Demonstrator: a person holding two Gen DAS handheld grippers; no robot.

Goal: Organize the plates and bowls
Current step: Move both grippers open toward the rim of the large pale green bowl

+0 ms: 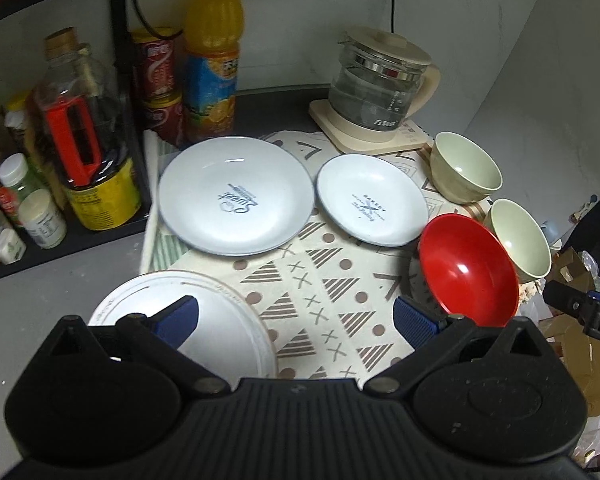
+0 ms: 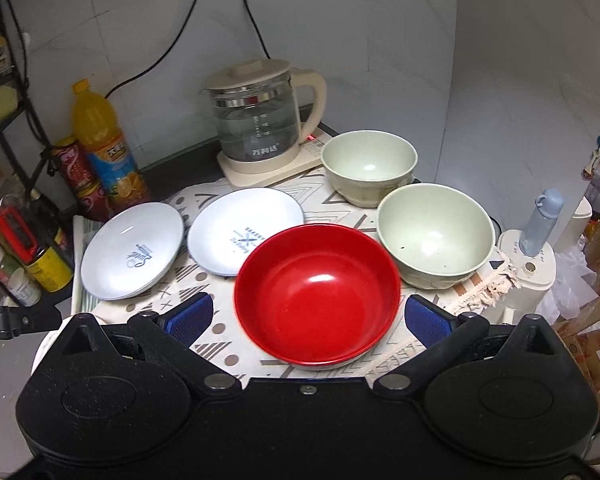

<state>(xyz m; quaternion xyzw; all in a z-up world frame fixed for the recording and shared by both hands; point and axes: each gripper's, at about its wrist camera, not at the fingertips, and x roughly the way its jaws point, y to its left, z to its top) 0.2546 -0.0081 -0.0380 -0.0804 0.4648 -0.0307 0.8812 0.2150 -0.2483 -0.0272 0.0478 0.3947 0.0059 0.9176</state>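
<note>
On the patterned cloth [image 1: 320, 312] lie a large white plate [image 1: 236, 196] marked "Sweet", a smaller white plate [image 1: 372, 200] marked "Bakery", a red bowl [image 1: 468, 270] and two pale green bowls [image 1: 466, 168] [image 1: 520, 240]. A white ridged plate [image 1: 224, 332] lies near the front left. My left gripper [image 1: 296, 320] is open above the cloth, its left finger over the ridged plate. My right gripper [image 2: 308, 316] is open, its jaws on either side of the red bowl [image 2: 316, 296]. The plates [image 2: 132, 252] [image 2: 244, 236] and green bowls [image 2: 370, 166] [image 2: 436, 236] show in the right wrist view.
A glass kettle [image 1: 380, 88] on its base stands at the back. An orange juice bottle [image 1: 212, 56], red cans [image 1: 156, 76] and a rack of oil and spice bottles [image 1: 84, 132] stand at the left. A blue-capped appliance [image 2: 528, 256] and cardboard boxes [image 2: 596, 328] are at the right.
</note>
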